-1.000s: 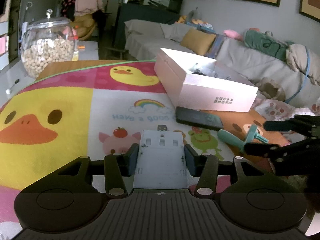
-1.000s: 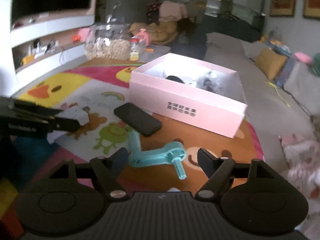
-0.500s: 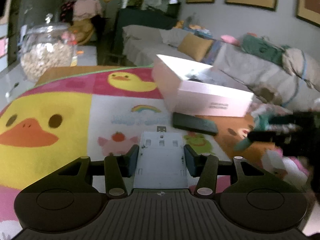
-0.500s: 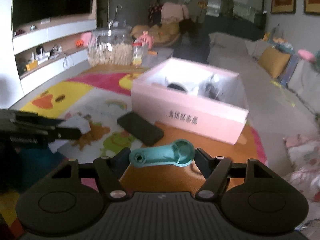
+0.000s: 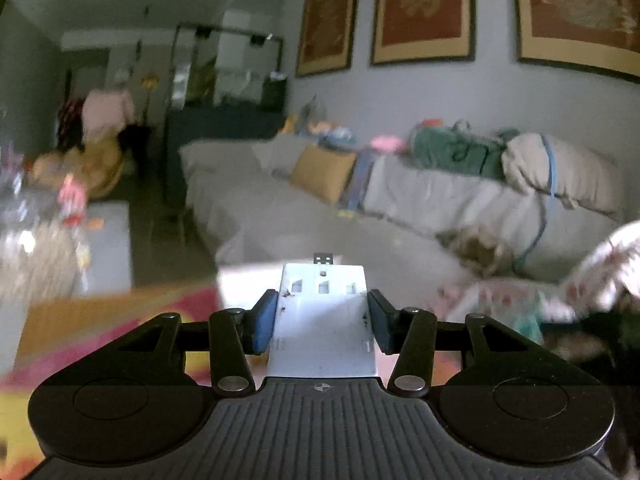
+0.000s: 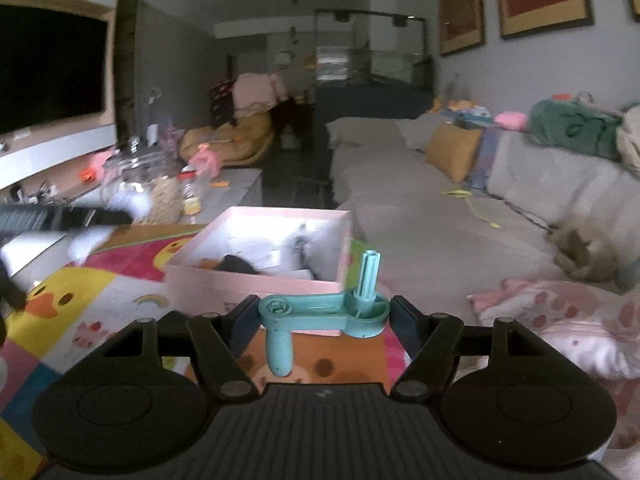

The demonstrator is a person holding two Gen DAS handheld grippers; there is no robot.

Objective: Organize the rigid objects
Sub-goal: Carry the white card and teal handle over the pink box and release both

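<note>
My left gripper (image 5: 322,314) is shut on a flat white metal plate (image 5: 322,320) and holds it raised above the play mat; the view is blurred. My right gripper (image 6: 322,316) is shut on a teal plastic crank handle (image 6: 320,314), lifted in front of the open pink box (image 6: 264,280). The box holds a dark object and some pale items. The left gripper with its white plate shows blurred at the left of the right wrist view (image 6: 92,224).
A colourful duck play mat (image 6: 76,304) covers the low table. A glass jar of snacks (image 6: 148,188) stands behind it. A grey sofa (image 6: 460,208) with cushions runs along the right. A pink patterned cloth (image 6: 560,320) lies at the right.
Both grippers have risen and tilted up. The right gripper closed on the teal crank and lifted it off the mat toward the box. The left keeps the white plate.
</note>
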